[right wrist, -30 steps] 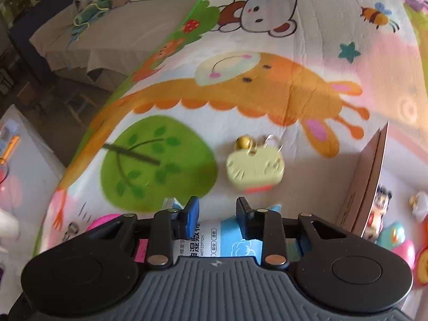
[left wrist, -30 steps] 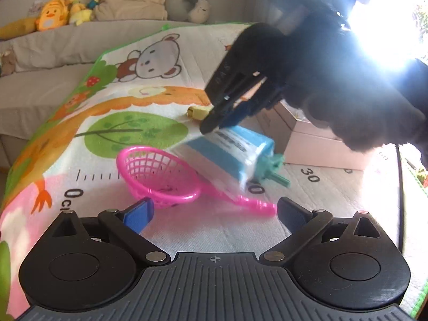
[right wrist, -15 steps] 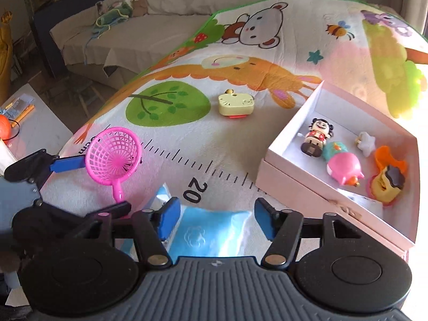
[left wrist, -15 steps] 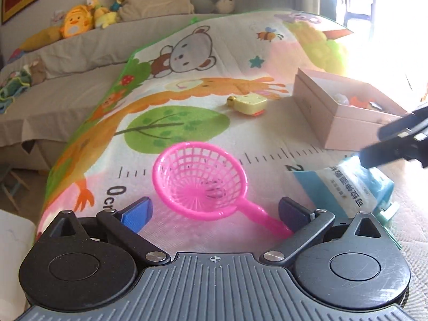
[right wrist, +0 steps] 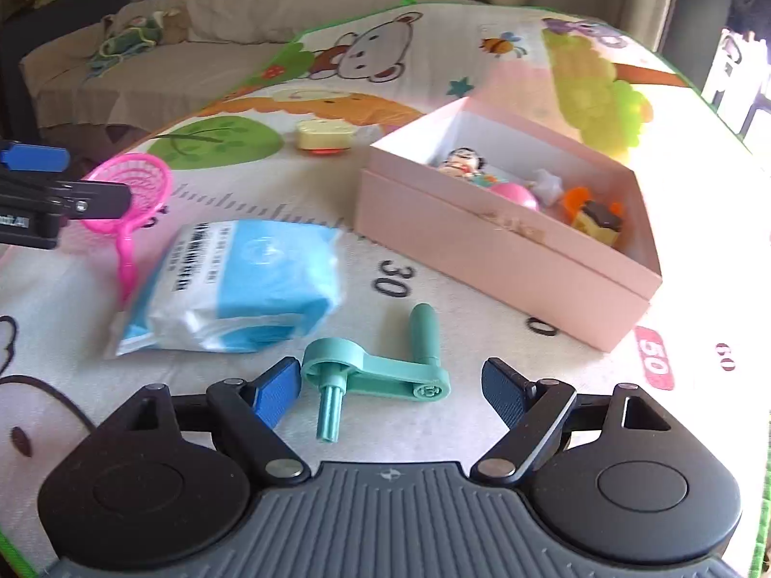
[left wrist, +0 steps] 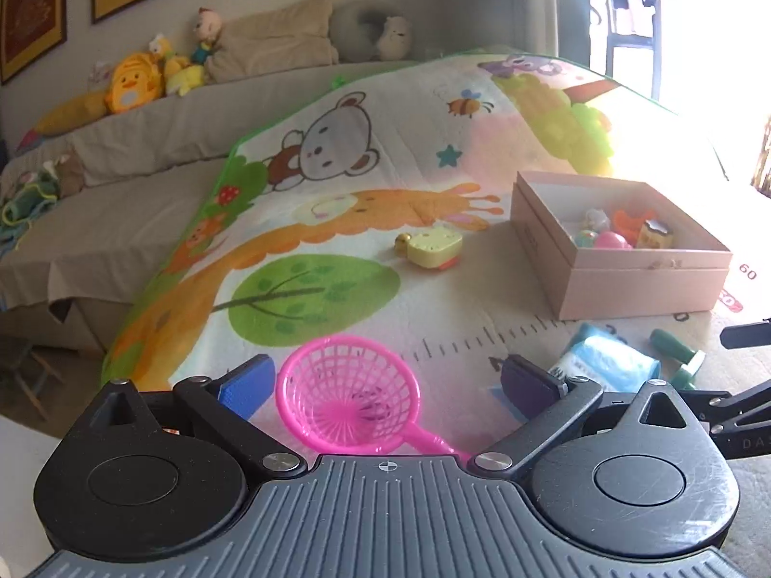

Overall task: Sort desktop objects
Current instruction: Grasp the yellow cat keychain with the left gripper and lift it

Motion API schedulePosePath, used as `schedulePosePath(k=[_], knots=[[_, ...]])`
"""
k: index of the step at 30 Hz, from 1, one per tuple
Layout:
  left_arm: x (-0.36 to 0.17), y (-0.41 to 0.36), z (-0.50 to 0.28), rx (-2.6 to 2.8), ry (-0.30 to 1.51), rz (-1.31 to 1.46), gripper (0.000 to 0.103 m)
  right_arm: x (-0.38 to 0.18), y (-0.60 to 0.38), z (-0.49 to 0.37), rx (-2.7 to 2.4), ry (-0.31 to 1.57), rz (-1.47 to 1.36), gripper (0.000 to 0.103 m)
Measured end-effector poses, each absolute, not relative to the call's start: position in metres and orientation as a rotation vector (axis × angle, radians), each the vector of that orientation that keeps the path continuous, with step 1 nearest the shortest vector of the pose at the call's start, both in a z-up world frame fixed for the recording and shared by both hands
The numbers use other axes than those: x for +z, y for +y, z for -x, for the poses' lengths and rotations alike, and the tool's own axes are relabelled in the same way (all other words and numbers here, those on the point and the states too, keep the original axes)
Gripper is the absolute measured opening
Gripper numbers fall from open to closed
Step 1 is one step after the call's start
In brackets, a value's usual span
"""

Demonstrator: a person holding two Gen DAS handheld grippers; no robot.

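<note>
The mat [right wrist: 299,221] looks like soft, matt quilted cloth with printed cartoons. The net [left wrist: 347,392] is glossy pink plastic mesh. The wipes pack [right wrist: 241,284], left of centre in the right wrist view, is shiny, crinkled plastic film. The crank [right wrist: 380,371] below it is smooth, matt teal plastic. The box [right wrist: 501,260] at right looks like matt pink card with a white lining. Each tool [right wrist: 391,385] [left wrist: 385,380] has matt black plastic arms, ribbed grey housing, bright metal pivot screws and textured blue pads [right wrist: 277,392]
</note>
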State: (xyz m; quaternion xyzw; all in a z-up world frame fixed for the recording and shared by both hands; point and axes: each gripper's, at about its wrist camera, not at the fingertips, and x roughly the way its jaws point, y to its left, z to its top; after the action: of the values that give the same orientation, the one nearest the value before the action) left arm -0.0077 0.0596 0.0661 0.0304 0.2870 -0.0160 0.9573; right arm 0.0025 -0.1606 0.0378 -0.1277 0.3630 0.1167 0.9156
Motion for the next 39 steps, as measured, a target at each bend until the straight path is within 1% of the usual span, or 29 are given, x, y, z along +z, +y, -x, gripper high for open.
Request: schedulePosePath(k=[4, 6, 10, 13, 16, 17, 18, 19, 20, 21, 23, 26, 29, 33, 35, 37, 39], knots=[[0.087, 0.048, -0.031, -0.073, 0.547, -0.077, 0.103, 0.042, -0.199, -0.006, 0.226, 0.726, 0.101, 0.083], [0.09, 0.041, -0.063, -0.09, 0.572, -0.104, 0.102, 0.041, -0.211, -0.002, 0.217, 0.685, 0.051, 0.083], [0.076, 0.025, -0.135, -0.094, 0.687, -0.119, 0.101, 0.032, -0.225, 0.006, 0.215, 0.623, -0.009, 0.084], [0.058, 0.013, -0.176, -0.052, 0.749, -0.133, 0.1, 0.026, -0.233, 0.008, 0.219, 0.6, -0.059, 0.087], [0.039, 0.007, -0.207, 0.014, 0.808, -0.138, 0.097, 0.026, -0.239, 0.008, 0.221, 0.589, -0.104, 0.088], [0.035, 0.007, -0.213, 0.027, 0.82, -0.132, 0.092, 0.026, -0.24, 0.008, 0.222, 0.592, -0.113, 0.088], [0.031, 0.007, -0.219, 0.037, 0.836, -0.121, 0.085, 0.026, -0.24, 0.008, 0.225, 0.588, -0.119, 0.088], [0.027, 0.007, -0.225, 0.038, 0.859, -0.109, 0.081, 0.026, -0.241, 0.01, 0.228, 0.579, -0.123, 0.089], [0.025, 0.007, -0.228, 0.033, 0.875, -0.103, 0.072, 0.026, -0.242, 0.011, 0.231, 0.571, -0.126, 0.09], [0.023, 0.006, -0.229, 0.031, 0.889, -0.102, 0.066, 0.026, -0.243, 0.011, 0.236, 0.565, -0.13, 0.092], [0.022, 0.004, -0.226, 0.024, 0.881, -0.114, 0.063, 0.026, -0.243, 0.013, 0.234, 0.554, -0.136, 0.093], [0.028, 0.002, -0.211, 0.019, 0.866, -0.15, 0.062, 0.026, -0.246, 0.013, 0.228, 0.55, -0.15, 0.094], [0.049, 0.001, -0.18, -0.025, 0.798, -0.185, 0.062, 0.026, -0.248, 0.013, 0.22, 0.546, -0.167, 0.095], [0.094, 0.0, -0.112, -0.147, 0.687, -0.143, 0.062, 0.025, -0.254, 0.011, 0.201, 0.551, -0.204, 0.096], [0.108, -0.005, -0.074, -0.229, 0.632, -0.137, 0.062, 0.024, -0.259, 0.008, 0.188, 0.563, -0.23, 0.098], [0.11, -0.015, -0.04, -0.288, 0.604, -0.149, 0.062, 0.023, -0.263, 0.004, 0.176, 0.588, -0.262, 0.098], [0.101, -0.028, -0.007, -0.366, 0.614, -0.156, 0.062, 0.021, -0.267, 0.001, 0.162, 0.611, -0.293, 0.098]])
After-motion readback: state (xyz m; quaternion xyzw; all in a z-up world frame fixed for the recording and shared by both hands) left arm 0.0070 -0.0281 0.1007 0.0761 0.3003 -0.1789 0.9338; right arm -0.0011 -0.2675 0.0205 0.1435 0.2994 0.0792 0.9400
